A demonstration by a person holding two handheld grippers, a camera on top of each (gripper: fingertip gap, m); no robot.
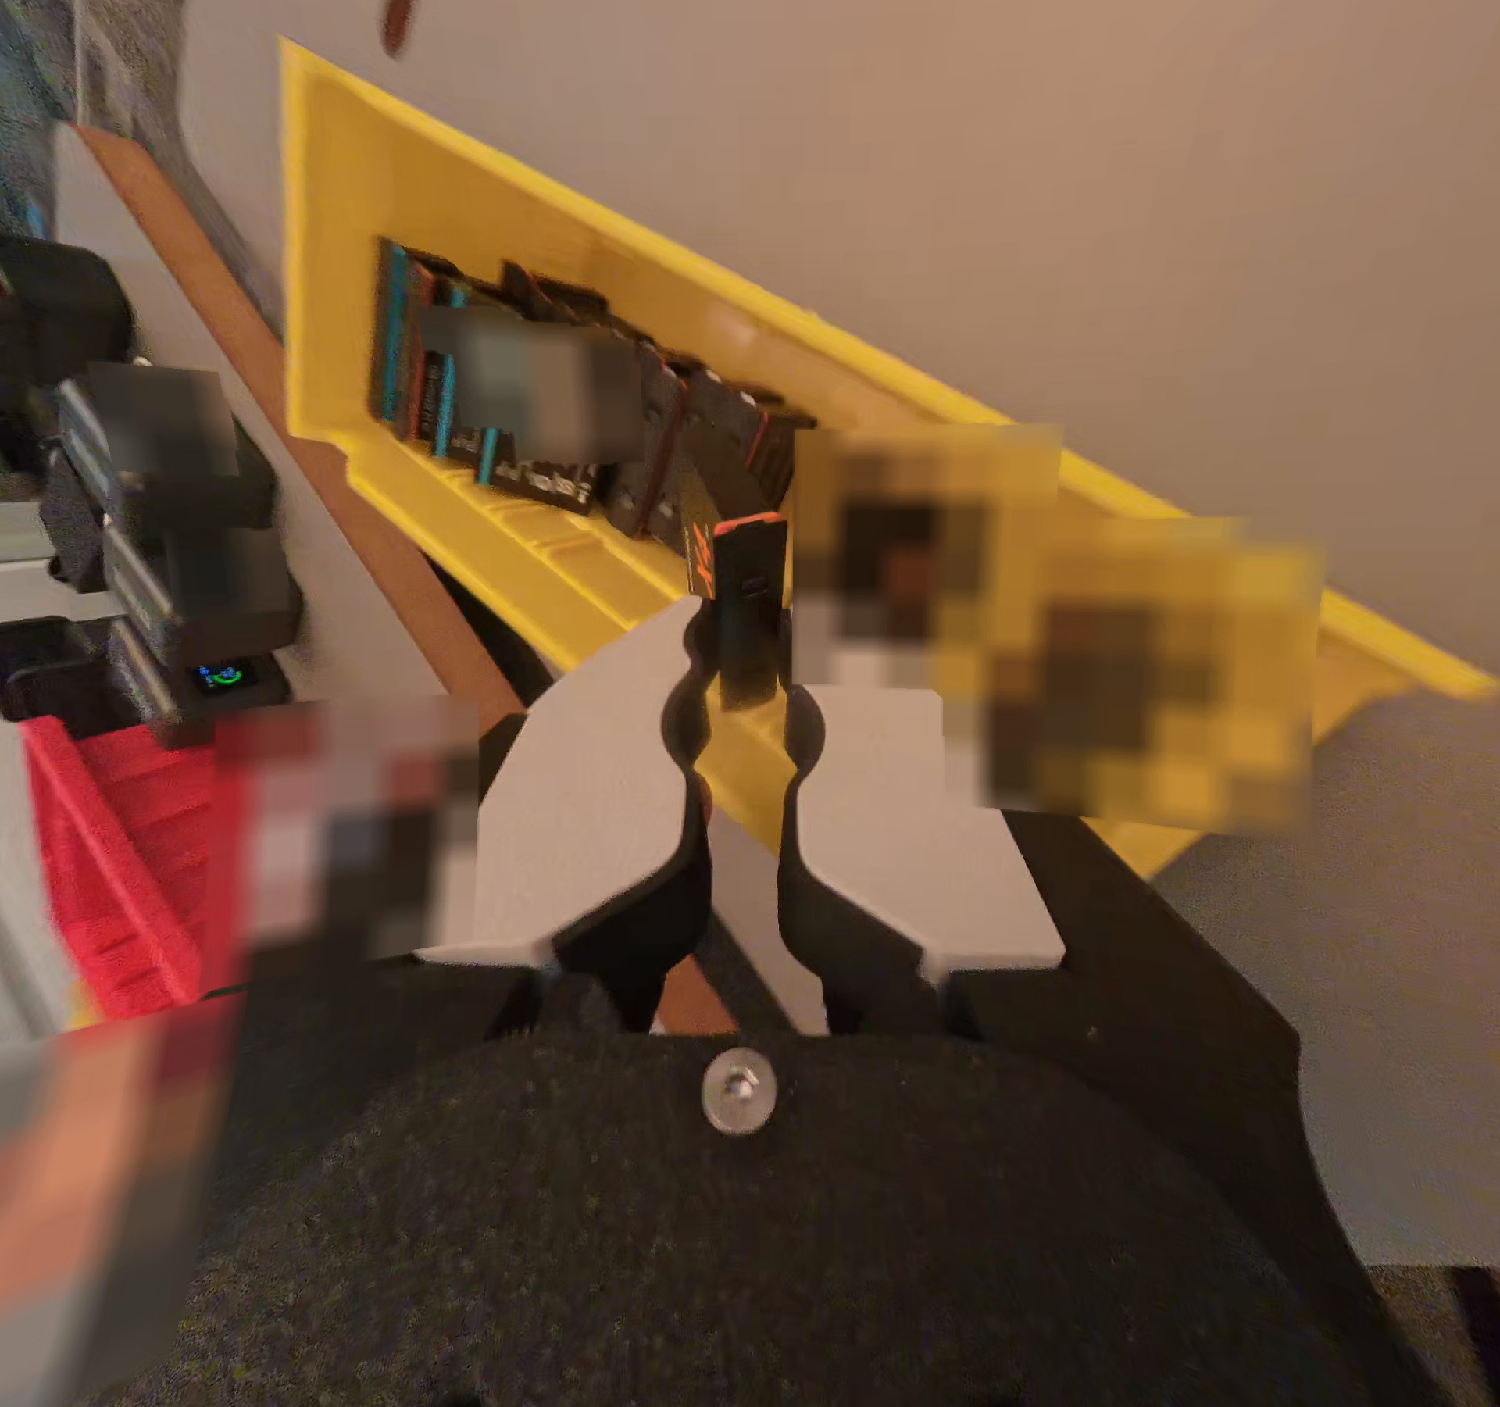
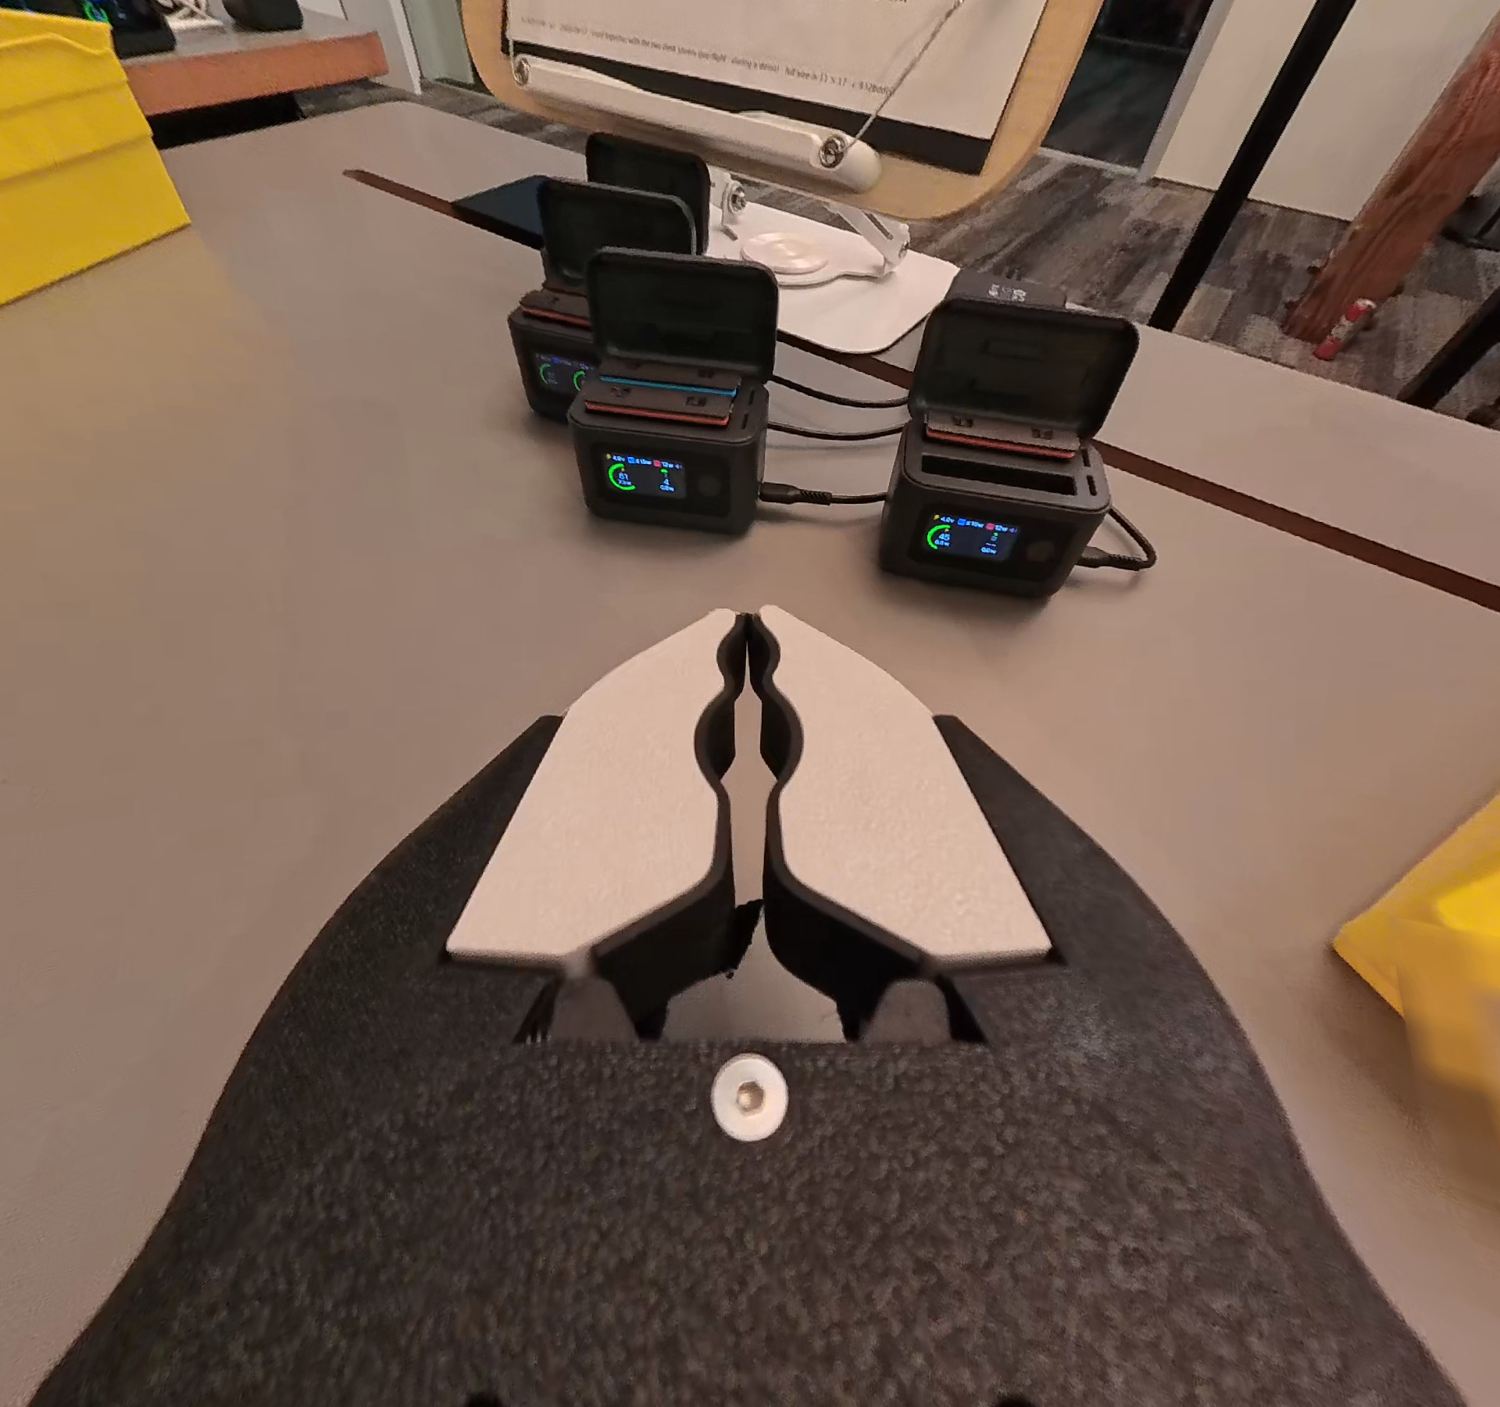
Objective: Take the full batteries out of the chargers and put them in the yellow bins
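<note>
My left gripper point(image 1: 743, 621) is shut on a black battery with an orange end point(image 1: 751, 597) and holds it over the near edge of a long yellow bin point(image 1: 503, 232). A row of several black batteries point(image 1: 568, 410) stands inside that bin. My right gripper point(image 2: 747, 621) is shut and empty, low over the grey table. Ahead of it stand black chargers with open lids and lit screens: a middle one point(image 2: 670, 467) with batteries in it, a right one point(image 2: 994, 508) with one battery and an empty slot, and more behind point(image 2: 552, 361).
A red bin point(image 1: 122, 840) and more chargers point(image 1: 203, 621) lie left of the yellow bin. In the right wrist view a yellow bin point(image 2: 73, 167) stands at far left and another point(image 2: 1437, 938) at the right edge. A framed instruction sheet on a white stand point(image 2: 771, 29) is behind the chargers.
</note>
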